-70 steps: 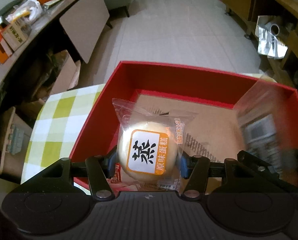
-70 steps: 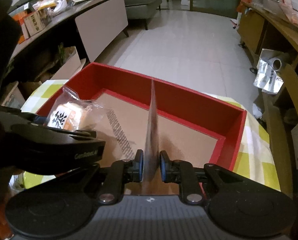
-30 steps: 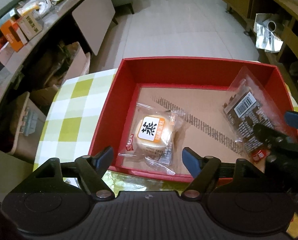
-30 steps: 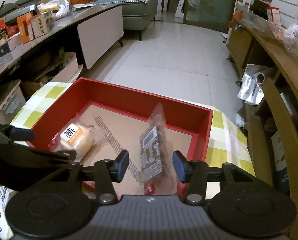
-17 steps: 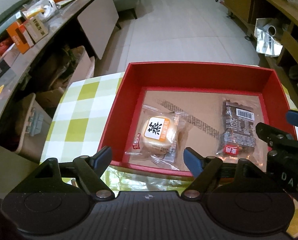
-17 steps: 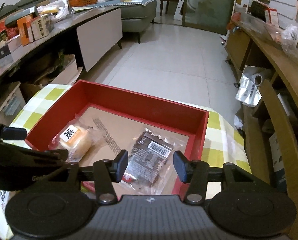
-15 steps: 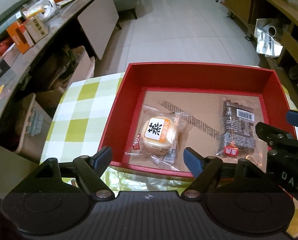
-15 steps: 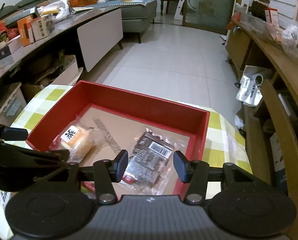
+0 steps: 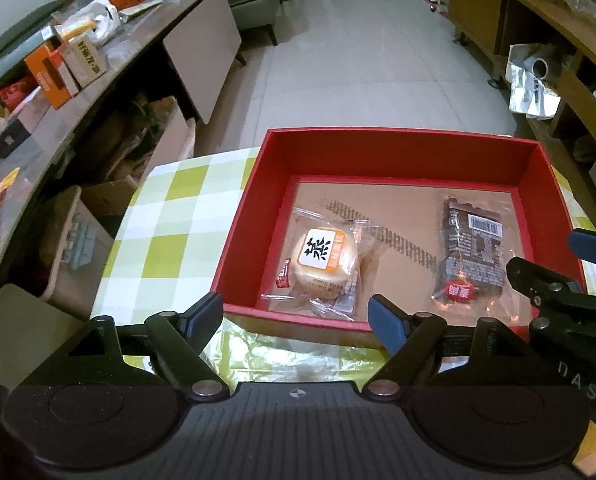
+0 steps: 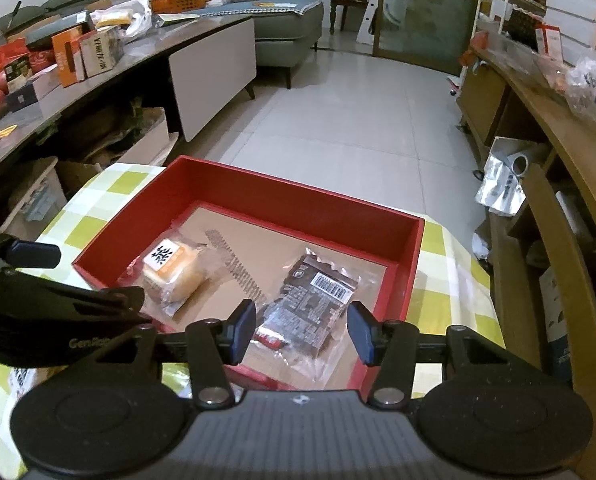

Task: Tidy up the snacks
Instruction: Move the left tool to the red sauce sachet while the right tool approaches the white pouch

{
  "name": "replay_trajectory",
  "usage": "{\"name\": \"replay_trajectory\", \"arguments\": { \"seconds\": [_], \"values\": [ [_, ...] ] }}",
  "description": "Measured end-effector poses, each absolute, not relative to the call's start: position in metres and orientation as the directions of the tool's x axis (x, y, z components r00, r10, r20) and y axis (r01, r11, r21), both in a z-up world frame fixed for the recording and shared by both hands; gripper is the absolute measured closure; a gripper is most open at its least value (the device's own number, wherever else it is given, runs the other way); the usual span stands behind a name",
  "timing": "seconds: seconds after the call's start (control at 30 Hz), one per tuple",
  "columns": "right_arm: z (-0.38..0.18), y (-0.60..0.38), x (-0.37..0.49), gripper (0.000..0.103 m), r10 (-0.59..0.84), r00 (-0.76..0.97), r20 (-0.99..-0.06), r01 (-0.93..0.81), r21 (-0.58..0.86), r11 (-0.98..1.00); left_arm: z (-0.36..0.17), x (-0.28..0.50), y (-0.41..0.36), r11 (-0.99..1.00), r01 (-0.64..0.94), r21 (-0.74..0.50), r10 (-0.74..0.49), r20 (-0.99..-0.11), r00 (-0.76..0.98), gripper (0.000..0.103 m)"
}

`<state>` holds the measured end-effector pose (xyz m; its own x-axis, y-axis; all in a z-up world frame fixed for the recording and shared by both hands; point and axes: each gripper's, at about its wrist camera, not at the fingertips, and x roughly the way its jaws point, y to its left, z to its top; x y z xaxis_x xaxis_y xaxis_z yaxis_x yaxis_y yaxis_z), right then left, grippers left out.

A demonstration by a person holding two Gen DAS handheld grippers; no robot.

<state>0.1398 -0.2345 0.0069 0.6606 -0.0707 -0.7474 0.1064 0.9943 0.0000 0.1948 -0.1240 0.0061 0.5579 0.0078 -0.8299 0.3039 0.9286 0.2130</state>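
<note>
Red box [image 9: 250, 216]: holds steamed cake packet [image 9: 324, 260] just ahead of left tool [image 9: 296, 314], dark snack packet [image 10: 310, 304] just ahead of right tool [image 10: 301, 330]. Both tools gaping, empty. Step: release complete. Next, probably: fetch another snack from tabletop [image 9: 158, 216].

Both wrist cameras look steeply down, close over the shared red box [image 9: 242, 240], perhaps side by side.

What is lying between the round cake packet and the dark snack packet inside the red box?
Only bare cardboard floor with a printed grey stripe lies between the cake packet and the dark packet in the red box; both wrist views show it.
</note>
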Motion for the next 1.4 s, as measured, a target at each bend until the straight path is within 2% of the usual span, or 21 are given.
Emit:
{"name": "replay_trajectory", "arguments": {
  "seconds": [0.37, 0.47, 0.6, 0.87, 1.0, 1.2, 1.4],
  "values": [
    [0.006, -0.228, 0.116, 0.043, -0.052, 0.642, -0.765, 0.091, 0.008, 0.996, 0.012, 0.174, -0.119, 0.923, 0.314, 0.222, 0.002, -0.821, 0.571, 0.018],
    [0.006, -0.225, 0.110, 0.037, -0.047, 0.639, -0.768, 0.085, 0.010, 0.996, 0.012, 0.168, -0.116, 0.922, 0.318, 0.220, 0.001, -0.823, 0.568, 0.017],
    [0.005, -0.223, 0.101, 0.037, -0.024, 0.629, -0.777, 0.075, 0.029, 0.997, 0.010, 0.162, -0.106, 0.926, 0.317, 0.207, -0.002, -0.834, 0.551, 0.017],
    [-0.011, -0.219, 0.087, 0.036, 0.012, 0.571, -0.821, 0.067, 0.061, 0.996, -0.004, 0.154, -0.076, 0.941, 0.307, 0.140, -0.013, -0.894, 0.447, 0.017],
    [-0.020, -0.220, 0.084, 0.036, 0.013, 0.541, -0.841, 0.072, 0.061, 0.996, -0.016, 0.151, -0.066, 0.951, 0.304, 0.061, -0.055, -0.932, 0.357, 0.017],
    [-0.021, -0.226, 0.081, 0.035, 0.015, 0.535, -0.845, 0.076, 0.066, 0.995, -0.036, 0.147, -0.066, 0.968, 0.249, -0.038, -0.100, -0.965, 0.241, 0.017],
    [-0.022, -0.229, 0.080, 0.034, 0.027, 0.528, -0.849, 0.066, 0.073, 0.995, -0.049, 0.149, -0.081, 0.985, 0.161, -0.060, -0.094, -0.974, 0.206, 0.017]
  ]
}}
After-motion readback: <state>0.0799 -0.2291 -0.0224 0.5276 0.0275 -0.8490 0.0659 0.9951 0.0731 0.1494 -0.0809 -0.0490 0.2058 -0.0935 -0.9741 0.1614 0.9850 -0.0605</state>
